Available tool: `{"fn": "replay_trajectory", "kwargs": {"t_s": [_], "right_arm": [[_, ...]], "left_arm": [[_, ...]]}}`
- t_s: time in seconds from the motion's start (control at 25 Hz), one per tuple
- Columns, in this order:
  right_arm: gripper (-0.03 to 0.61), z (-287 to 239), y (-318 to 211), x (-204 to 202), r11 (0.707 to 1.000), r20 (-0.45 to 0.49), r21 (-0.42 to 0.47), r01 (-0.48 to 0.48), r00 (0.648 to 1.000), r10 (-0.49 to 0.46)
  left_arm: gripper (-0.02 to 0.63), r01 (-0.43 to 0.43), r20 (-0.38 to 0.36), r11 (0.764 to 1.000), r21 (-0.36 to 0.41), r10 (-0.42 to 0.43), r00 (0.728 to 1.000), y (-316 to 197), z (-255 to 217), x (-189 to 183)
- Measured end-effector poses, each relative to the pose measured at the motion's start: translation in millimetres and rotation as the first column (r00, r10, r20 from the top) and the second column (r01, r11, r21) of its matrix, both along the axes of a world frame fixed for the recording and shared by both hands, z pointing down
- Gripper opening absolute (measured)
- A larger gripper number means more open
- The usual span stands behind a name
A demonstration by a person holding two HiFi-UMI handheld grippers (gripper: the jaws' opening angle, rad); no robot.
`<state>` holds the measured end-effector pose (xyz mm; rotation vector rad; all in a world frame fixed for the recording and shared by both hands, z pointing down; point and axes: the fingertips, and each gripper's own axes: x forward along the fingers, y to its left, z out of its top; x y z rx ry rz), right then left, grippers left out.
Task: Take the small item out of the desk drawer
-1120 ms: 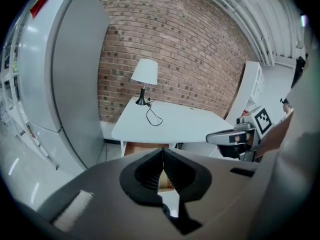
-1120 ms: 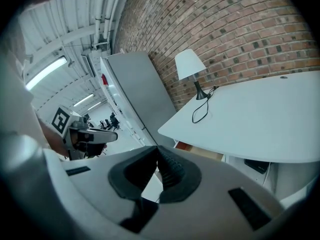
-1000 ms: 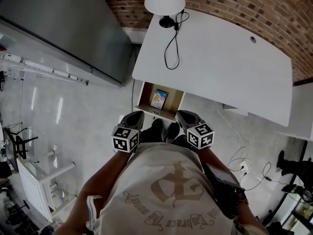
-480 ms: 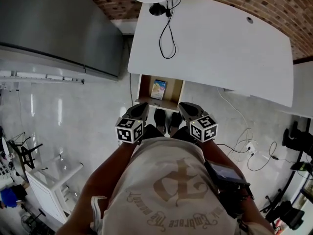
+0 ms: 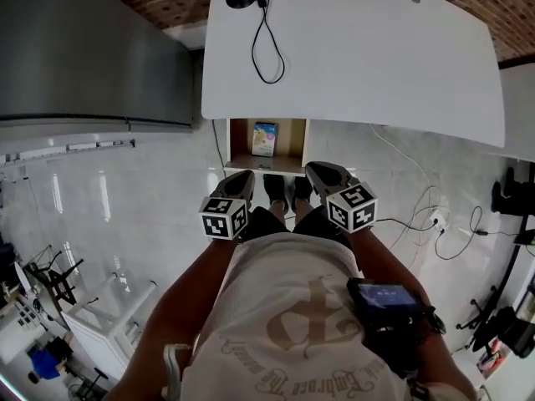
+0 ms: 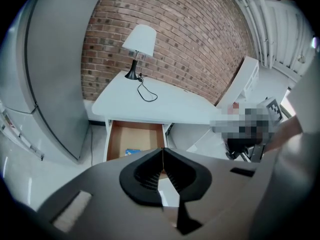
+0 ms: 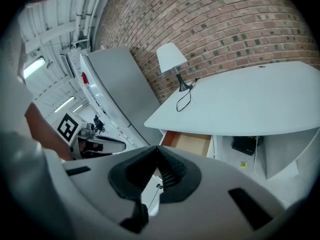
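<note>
White lamp point(image 6: 139, 41) on a black base, its black cord point(image 5: 269, 82) looped beside it, brick wall point(image 6: 190, 44) behind, tall grey cabinet point(image 5: 84, 48) at left, glossy pale tiled floor point(image 5: 125, 199), loose cables point(image 5: 418, 220) at right, white rack point(image 5: 109, 324) at lower left

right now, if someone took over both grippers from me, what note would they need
Left gripper: shut, empty, held in front of the body and short of the drawer.
Right gripper: shut, empty, level with the left and also short of the drawer.
Things: the drawer under the white desk stands pulled open. The small item, a flat blue-printed pack, lies on the drawer's floor, untouched.
Done: the drawer is open.
Left: open one gripper, reach into the drawer, close on the small item and lift it out.
</note>
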<state>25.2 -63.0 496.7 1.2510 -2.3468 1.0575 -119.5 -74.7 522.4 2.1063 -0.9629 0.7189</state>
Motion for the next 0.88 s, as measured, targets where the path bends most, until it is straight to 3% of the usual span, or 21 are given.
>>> {"fn": "replay_trajectory", "kwargs": {"t_s": [0.48,0.88], "right_arm": [[0.006,31.8,16.7,1.2,0.998,-0.006,-0.053,-0.034,0.999,0.034],[0.006,53.9,18.5,-9.1,0.995,0.015,-0.082,-0.048,0.999,0.049]], "left_arm": [[0.008,-0.002,0.022,0.997,-0.072,0.004,1.000,7.9,49.2,5.8],[0.011,0.018,0.086,0.993,-0.118,-0.008,0.996,2.9,84.7,-5.6]]}}
